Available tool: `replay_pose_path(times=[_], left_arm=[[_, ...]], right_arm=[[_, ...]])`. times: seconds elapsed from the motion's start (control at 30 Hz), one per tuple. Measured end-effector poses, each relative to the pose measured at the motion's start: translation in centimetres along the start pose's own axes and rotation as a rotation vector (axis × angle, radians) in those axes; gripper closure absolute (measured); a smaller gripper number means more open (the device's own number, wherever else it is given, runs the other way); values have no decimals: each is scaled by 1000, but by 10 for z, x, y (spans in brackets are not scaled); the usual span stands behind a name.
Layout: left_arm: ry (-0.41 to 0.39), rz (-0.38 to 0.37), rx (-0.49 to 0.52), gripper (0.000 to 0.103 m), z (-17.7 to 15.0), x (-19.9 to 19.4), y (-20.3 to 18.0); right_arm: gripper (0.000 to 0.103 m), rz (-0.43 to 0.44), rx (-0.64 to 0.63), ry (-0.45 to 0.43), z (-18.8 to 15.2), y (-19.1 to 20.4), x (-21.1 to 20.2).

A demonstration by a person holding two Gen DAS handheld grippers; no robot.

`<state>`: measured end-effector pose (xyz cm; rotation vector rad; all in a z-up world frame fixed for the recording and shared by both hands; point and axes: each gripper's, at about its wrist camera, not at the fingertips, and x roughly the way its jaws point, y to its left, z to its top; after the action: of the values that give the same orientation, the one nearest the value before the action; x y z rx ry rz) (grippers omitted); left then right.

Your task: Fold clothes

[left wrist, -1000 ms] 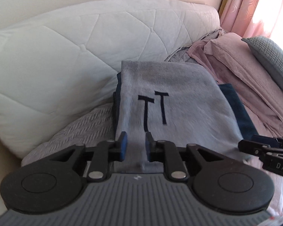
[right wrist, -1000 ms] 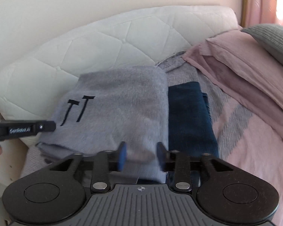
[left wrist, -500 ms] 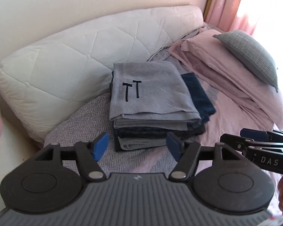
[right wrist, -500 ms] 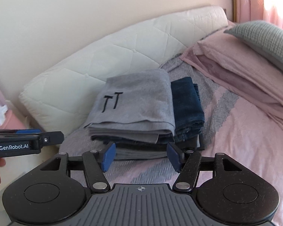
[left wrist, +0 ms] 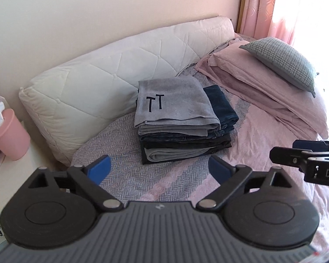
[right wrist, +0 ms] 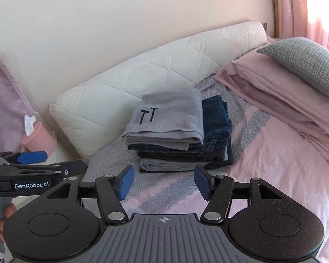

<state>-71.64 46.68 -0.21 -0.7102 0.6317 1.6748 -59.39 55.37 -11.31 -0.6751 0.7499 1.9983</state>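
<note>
A stack of folded clothes (left wrist: 182, 135) (right wrist: 179, 144) rests on the bed against the white quilted cushion. On top lies a grey garment (left wrist: 175, 103) (right wrist: 168, 116) with two black T marks; dark blue jeans (left wrist: 221, 105) (right wrist: 216, 116) show at its right. My left gripper (left wrist: 160, 168) hangs short of the stack, its jaws opening wide with nothing between them. My right gripper (right wrist: 163, 182) also stands open and holds nothing, well back from the stack. Each gripper shows at the edge of the other's view: the right one (left wrist: 304, 155), the left one (right wrist: 33, 162).
A white quilted cushion (left wrist: 111, 76) lines the wall behind the stack. Pink pillows (left wrist: 263, 89) and a grey checked pillow (left wrist: 283, 61) lie at the right. A pink tissue holder (left wrist: 8, 138) stands at the left. The pink and grey bedspread (right wrist: 263, 164) spreads around the stack.
Both grippers let go of the grey garment, left on top of the stack, and pulled back and up. The left jaws went from nearly shut to wide; the right jaws widened a little.
</note>
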Motion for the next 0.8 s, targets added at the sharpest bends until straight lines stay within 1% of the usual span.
replay_pose_path(times=[0.07,0.13,0.2,0.27,0.53,0.8], left_arm=[[-29,26,17,1,-6,-10,-7],[-47,29,24,1,-12,-18,-11],[-37,0,-8,1,-16,-24,-8],[-37,-5,-27,1,-20,-29,-7],[-20,-15,-53,1,-32,-44,-7],[-10,-19,-49,1,-37,-48,-10]], right_arm=[[45,2,1,2,-5,-1,-8],[45,5,5,9,-10,-2,-13],[45,12,6,14,-13,-3,-19],[45,14,-1,13,-17,-3,-24],[45,25,-13,15,-27,0,-38],[45,25,-21,27,-34,2,-42]])
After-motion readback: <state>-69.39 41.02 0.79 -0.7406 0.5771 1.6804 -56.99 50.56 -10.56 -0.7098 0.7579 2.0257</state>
